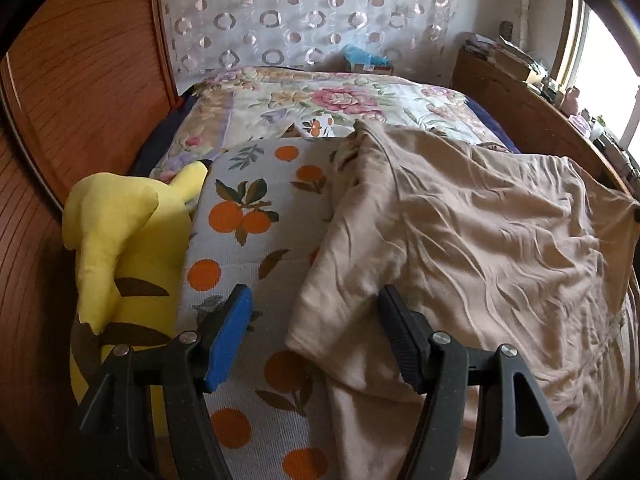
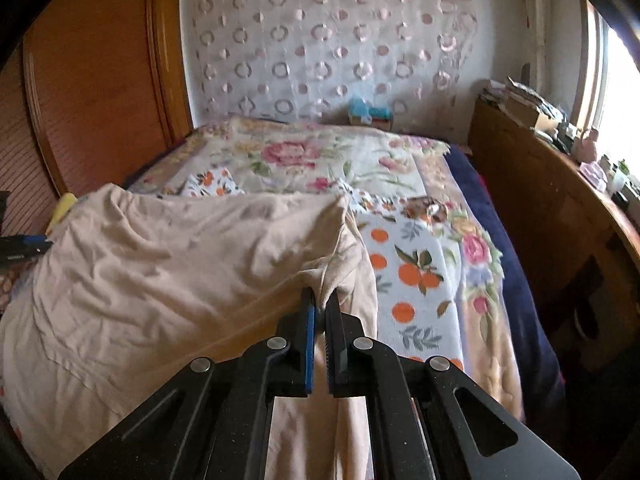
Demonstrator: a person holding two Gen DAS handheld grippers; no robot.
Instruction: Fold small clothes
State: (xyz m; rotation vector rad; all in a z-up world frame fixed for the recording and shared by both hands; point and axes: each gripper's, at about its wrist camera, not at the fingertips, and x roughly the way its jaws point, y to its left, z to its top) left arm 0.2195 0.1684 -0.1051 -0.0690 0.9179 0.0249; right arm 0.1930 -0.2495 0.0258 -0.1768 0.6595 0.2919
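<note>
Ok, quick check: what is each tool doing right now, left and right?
Left tool: open, holding nothing, over the edge of the beige garment.
Right tool: closed on a fold of the beige garment.

Our left claw [image 1: 314, 300] and right claw [image 2: 320, 300] are matte black, with silver round screws and one blue finger pad [image 1: 228, 344] each.

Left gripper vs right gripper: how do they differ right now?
The left gripper is open, its jaws spread over an edge of the beige garment without gripping it. The right gripper is shut on a bunched fold of that garment. Both point across the bed and have a blue pad on the left finger.
</note>
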